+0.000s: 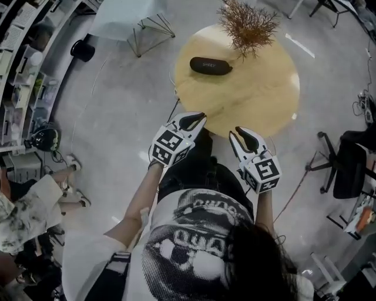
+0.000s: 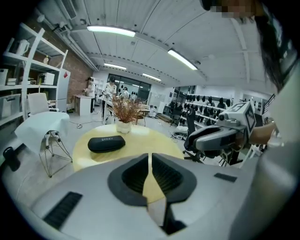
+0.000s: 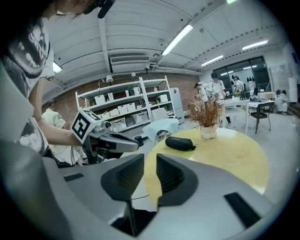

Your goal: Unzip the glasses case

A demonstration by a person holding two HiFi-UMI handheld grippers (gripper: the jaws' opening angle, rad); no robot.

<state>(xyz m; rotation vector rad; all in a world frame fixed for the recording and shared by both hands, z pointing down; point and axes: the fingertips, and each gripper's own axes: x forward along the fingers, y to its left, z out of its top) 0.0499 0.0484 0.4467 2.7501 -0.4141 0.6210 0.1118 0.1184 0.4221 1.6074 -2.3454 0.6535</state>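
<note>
A black glasses case point(image 1: 210, 65) lies zipped on the far left part of a round yellow table point(image 1: 258, 100); it also shows in the left gripper view point(image 2: 106, 143) and the right gripper view point(image 3: 180, 143). Both grippers hang in the air at the table's near edge, well short of the case and pointing toward it. My left gripper point(image 1: 192, 120) point(image 2: 150, 157) is shut, its pads nearly touching and nothing between them. A narrow gap shows between the jaws of my right gripper point(image 1: 245, 136) point(image 3: 150, 161), and it holds nothing.
A vase of dried brown branches point(image 1: 248, 26) stands at the table's far edge beside the case. A white chair on a wire frame point(image 1: 126, 17) sits beyond the table on the left, and a black office chair point(image 1: 346, 167) on the right. Shelves line the left wall.
</note>
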